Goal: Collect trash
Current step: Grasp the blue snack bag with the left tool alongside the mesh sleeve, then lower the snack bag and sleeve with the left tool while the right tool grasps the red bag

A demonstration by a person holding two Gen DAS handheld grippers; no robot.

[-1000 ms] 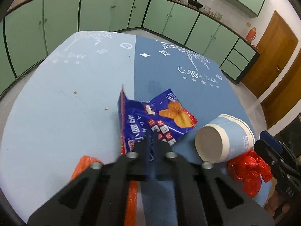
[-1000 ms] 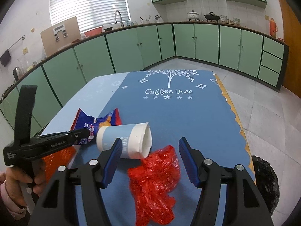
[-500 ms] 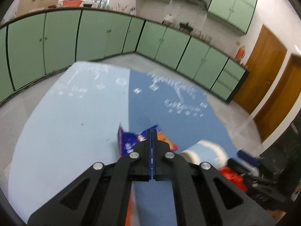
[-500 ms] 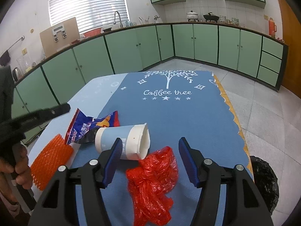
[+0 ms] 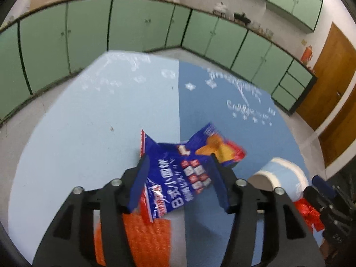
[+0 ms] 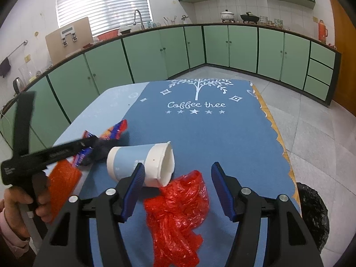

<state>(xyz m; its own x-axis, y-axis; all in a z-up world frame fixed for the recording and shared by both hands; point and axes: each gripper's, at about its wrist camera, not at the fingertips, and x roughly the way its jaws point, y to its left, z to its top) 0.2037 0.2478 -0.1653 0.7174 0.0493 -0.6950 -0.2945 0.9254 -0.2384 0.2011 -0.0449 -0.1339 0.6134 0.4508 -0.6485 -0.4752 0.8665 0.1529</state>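
Left gripper (image 5: pixel 179 180) opening, jaws apart with the blue snack wrapper (image 5: pixel 178 178) lying loose between them, pads not pressing on it. Right gripper (image 6: pixel 178 189) spread wide and empty, holding nothing, with the red plastic bag (image 6: pixel 178 211) crumpled just below and between its fingers and the paper cup (image 6: pixel 140 162) tipped on its side just ahead of the left finger.

Best handled, probably, by closing on the wrapper's stiff folded middle rather than a flapping corner; thin foil likely to slip, so a deep bite between the pads before lifting. Orange mesh (image 5: pixel 138 238) directly under the left gripper's near side, overlapped by the wrapper's near edge, so some risk of catching both at once. For the red bag, a low reach and a pinch on the thickest bunch, keeping the left finger off the cup's rim, which touches the bag and would roll if nudged.

Room: wide bare tablecloth (image 6: pixel 200 129) ahead of both grippers. Scalloped table edge off to the right of the right gripper, and past it a black bin bag (image 6: pixel 311 218) on the floor, near enough to look like the drop point. Grippers close side by side, left one crossing into the right view near the cup; separate turns advisable.
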